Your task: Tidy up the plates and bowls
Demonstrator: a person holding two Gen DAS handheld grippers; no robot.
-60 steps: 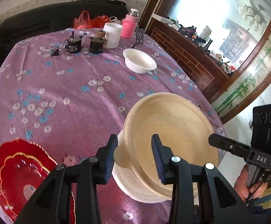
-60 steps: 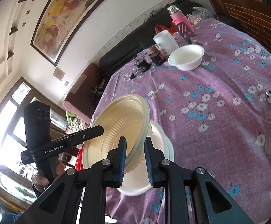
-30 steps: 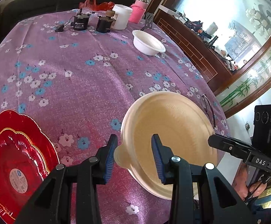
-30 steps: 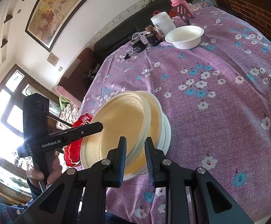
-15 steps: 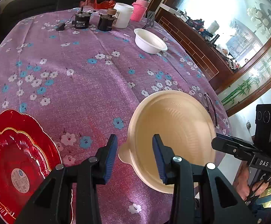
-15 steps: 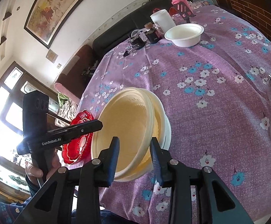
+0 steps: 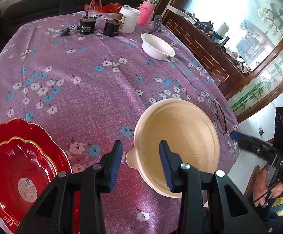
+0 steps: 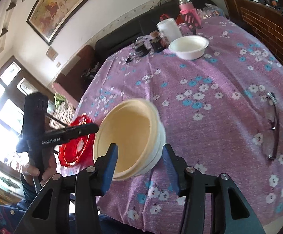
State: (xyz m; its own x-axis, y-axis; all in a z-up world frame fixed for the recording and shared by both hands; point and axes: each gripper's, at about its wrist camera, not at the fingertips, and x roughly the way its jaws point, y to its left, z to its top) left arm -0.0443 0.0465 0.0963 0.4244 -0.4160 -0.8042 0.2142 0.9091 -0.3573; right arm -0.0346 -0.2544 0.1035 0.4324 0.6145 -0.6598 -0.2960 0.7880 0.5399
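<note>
Both my tools, left (image 7: 140, 163) and right (image 8: 140, 164), gape empty; beige bowls (image 8: 129, 136) nested near, white bowl (image 7: 158, 46) far off remains unstacked.

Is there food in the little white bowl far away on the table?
No, the white bowl shows only its bare white inside, sitting alone on the flowery purple tablecloth.

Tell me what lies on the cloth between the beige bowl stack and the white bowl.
Nothing: in both wrist views only bare flowered tablecloth runs from the beige bowl stack to the white bowl.
</note>
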